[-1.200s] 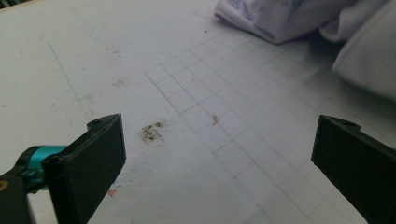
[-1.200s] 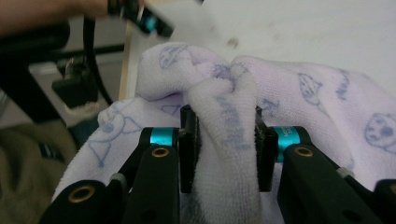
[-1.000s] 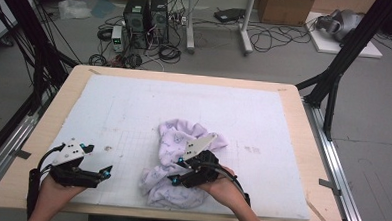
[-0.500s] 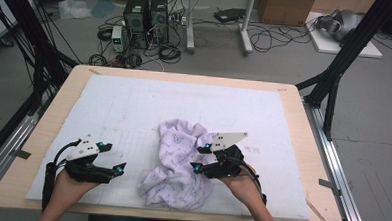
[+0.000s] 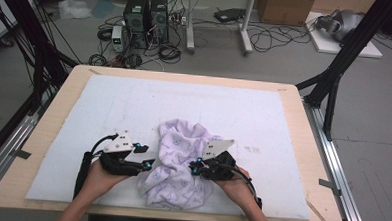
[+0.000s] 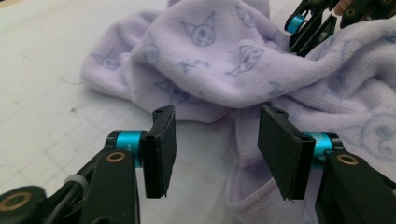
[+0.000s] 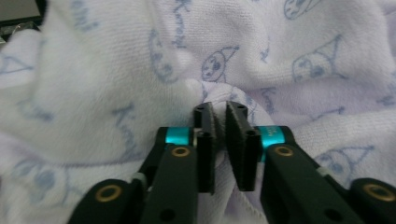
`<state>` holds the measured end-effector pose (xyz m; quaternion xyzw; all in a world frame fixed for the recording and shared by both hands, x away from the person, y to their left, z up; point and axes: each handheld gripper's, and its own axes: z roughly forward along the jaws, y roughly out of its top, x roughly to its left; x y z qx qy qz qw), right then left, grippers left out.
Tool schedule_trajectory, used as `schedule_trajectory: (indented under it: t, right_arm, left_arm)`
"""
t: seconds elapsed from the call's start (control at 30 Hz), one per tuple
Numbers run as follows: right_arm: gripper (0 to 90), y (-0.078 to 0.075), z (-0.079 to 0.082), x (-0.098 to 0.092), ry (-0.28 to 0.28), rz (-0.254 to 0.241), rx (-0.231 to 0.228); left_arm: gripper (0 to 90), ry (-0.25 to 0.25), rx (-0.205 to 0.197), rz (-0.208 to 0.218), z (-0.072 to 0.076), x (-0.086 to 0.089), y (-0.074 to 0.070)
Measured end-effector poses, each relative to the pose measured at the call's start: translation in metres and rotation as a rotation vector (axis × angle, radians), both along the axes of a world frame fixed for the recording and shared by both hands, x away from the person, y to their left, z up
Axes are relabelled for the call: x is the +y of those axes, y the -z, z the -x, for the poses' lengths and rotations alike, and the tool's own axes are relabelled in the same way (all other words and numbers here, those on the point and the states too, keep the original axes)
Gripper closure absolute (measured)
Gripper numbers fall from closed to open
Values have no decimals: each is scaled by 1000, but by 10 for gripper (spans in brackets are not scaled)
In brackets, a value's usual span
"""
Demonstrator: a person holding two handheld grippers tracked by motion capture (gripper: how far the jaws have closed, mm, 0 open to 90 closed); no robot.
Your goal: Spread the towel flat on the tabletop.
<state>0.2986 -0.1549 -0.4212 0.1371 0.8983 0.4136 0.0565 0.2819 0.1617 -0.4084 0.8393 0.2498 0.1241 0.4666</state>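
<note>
Towel [image 5: 177, 165]: crumpled in a loose heap at the near middle of the table, on the white mat [image 5: 134, 108]. Pale lilac terry, soft nap, printed all over with small blue cartoon faces and lettering. Folds stand up in rounded ridges; a hemmed edge trails toward the near side.

Right gripper [image 7: 220, 122]: jaws drawn nearly together, pinching a thin fold of the towel between the ribbed black pads. In the right gripper view the cloth bunches up just behind the tips, so the grip looks taken. It has just been closing, with the fold between the jaws. Likely an anchor, so the heap can be pulled open or lifted from that side.

Left gripper [image 6: 215, 149]: jaws about half apart, flat black pads either side of a low lobe of towel at the left edge of the heap. They have just been closing. The pads do not seem to press the cloth yet, though its near fold is partly hidden behind the right-hand pad. Probably after a second hold, to spread the towel between both hands.

In the high view both grippers sit at the heap's near edge, left [image 5: 144, 158] and right [image 5: 195, 165].

Mat: matte, faintly gridded, lightly scuffed. Table [image 5: 302, 145]: pale wood rim, rounded corners.
</note>
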Motion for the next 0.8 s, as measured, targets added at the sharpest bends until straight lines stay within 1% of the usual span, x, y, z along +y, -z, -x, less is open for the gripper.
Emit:
schedule_trajectory:
  t: [0.03,0.07,0.17,0.23,0.3,0.37,0.4,0.43,0.47,0.5,0.53,0.57,0.6,0.63,0.67,0.77,0.8]
  right_arm:
    - [875,-2,3,-4,-4,0,-6]
    - [876,-4,6,-8,-7,-3,-16]
    - [878,-10,17,-24,1,-8,-34]
    - [878,-12,24,-34,12,-16,-36]
    - [878,-12,28,-41,12,-20,-26]
    - [877,-14,30,-44,15,-17,-33]
    - [872,-15,30,-45,13,-30,-27]
    - [857,-17,30,-46,13,-38,-22]
    - [804,-19,28,-47,20,-56,-30]
    - [711,-23,25,-48,38,-71,-30]
    - [668,-24,21,-49,52,-90,-35]
    - [642,-25,18,-49,56,-99,-31]
    - [606,-25,13,-48,60,-116,-29]
    - [576,-24,10,-46,65,-112,-34]
    - [551,-21,6,-43,81,-92,-40]
    - [546,-5,-3,-33,69,-45,6]
    - [546,-2,-3,-30,68,-36,13]
  left_arm:
    - [477,6,-1,3,0,-2,0]
    - [486,9,2,10,0,-3,0]
    - [498,11,3,6,-1,-4,-1]
    - [494,12,1,6,-2,-4,-2]
    - [481,12,2,9,-3,-6,-4]
    - [464,15,6,15,-6,-9,-5]
    - [458,19,8,17,-7,-11,-5]
    - [457,26,9,16,-8,-12,-5]
    - [457,30,18,12,-11,-16,-3]
    - [467,38,27,11,-13,-19,-1]
    - [480,44,33,5,-15,-21,0]
    - [493,57,44,-10,-18,-24,3]
    - [500,59,51,-11,-20,-27,5]
    - [503,67,60,-20,-21,-31,8]
    - [507,78,64,-37,-22,-35,11]
    - [523,92,75,-81,-22,-46,19]
    - [531,95,79,-95,-23,-50,22]
